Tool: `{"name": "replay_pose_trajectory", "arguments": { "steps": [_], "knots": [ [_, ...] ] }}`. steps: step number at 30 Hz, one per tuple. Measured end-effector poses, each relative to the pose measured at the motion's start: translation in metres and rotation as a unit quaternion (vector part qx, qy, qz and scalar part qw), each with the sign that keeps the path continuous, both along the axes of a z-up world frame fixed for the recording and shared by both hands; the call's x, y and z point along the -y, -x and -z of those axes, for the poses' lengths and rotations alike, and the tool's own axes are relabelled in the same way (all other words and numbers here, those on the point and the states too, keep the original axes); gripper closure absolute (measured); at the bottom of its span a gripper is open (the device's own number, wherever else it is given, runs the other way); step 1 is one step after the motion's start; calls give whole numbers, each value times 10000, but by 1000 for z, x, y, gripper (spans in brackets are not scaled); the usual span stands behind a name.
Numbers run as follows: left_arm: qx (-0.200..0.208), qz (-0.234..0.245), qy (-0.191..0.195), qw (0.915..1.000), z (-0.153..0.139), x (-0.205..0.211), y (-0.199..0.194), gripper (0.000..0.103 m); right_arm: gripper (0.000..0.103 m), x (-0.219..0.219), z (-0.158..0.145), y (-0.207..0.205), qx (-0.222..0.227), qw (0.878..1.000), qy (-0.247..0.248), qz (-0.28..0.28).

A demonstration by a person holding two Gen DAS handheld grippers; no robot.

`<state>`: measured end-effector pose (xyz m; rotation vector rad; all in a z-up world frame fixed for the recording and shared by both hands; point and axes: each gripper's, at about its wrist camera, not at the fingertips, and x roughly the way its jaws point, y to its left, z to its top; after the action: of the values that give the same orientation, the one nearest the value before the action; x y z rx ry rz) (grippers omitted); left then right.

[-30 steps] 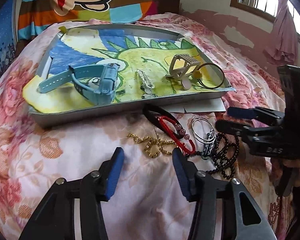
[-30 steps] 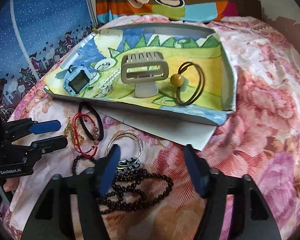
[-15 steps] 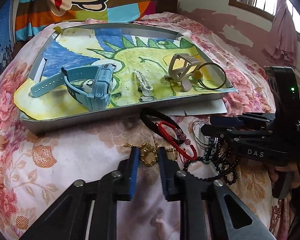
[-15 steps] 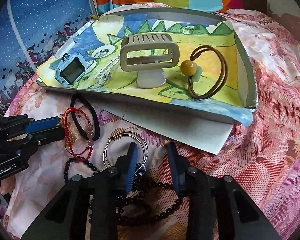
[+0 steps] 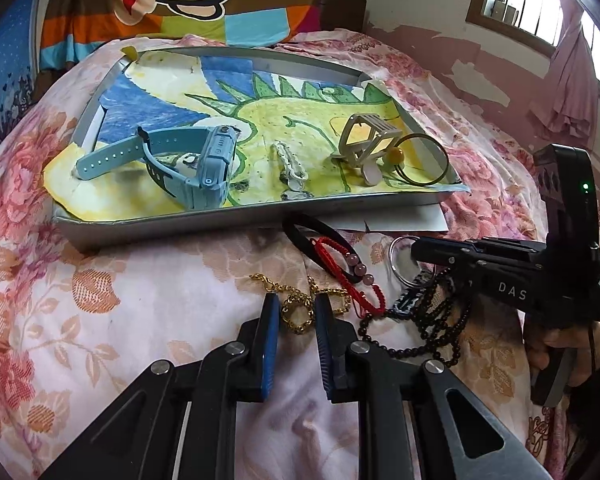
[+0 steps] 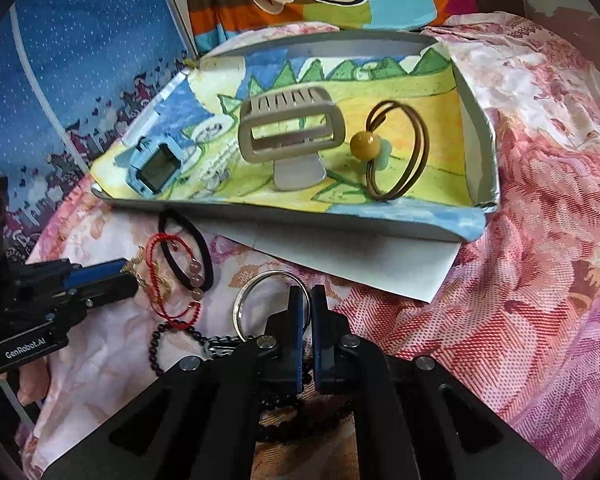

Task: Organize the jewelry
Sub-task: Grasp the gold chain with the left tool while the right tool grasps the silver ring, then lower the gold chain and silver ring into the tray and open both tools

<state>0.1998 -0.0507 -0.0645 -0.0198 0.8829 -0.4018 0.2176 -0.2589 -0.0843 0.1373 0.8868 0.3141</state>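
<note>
1. The right gripper (image 6: 307,304) covers part of the silver rings (image 6: 256,296); whether it grips them is unclear.
2. The dark bead strand (image 6: 160,350) runs under its fingers.
3. The blue watch (image 6: 153,166) strap is hidden.

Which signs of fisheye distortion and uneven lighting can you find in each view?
Left wrist view: dark vignette in the corners, the tray edge bows, the window is blown out by daylight. Right wrist view: same dark corners, the tray walls curve, and the nearest gripper parts at the bottom lie in shadow.

both wrist views sit low and close, facing the tray (image 5: 220,216), sharing it.
</note>
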Motion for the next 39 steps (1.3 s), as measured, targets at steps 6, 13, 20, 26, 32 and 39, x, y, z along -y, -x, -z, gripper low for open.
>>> {"name": "replay_pose_trajectory", "arguments": {
  "steps": [6,13,20,26,32,39],
  "knots": [
    [143,58,104,9998,-13,1,6,86,100,4,-18,7,278,9996,-65,-5],
    [437,66,207,9988,-38,0,10,86,101,7,-56,17,902,9958,-119,-76],
    [676,-88,440,9967,-67,1,-4,86,101,16,-81,14,1414,9898,-126,125],
    [999,-214,522,9934,-86,13,-30,86,100,30,-78,5,1447,9883,-189,446],
    [897,-397,613,9933,-74,22,-63,86,101,37,-66,-9,1393,9882,-248,591],
    [560,-464,509,9961,-47,29,-81,86,100,35,-51,-19,1195,9910,-178,569]
  ]
}}
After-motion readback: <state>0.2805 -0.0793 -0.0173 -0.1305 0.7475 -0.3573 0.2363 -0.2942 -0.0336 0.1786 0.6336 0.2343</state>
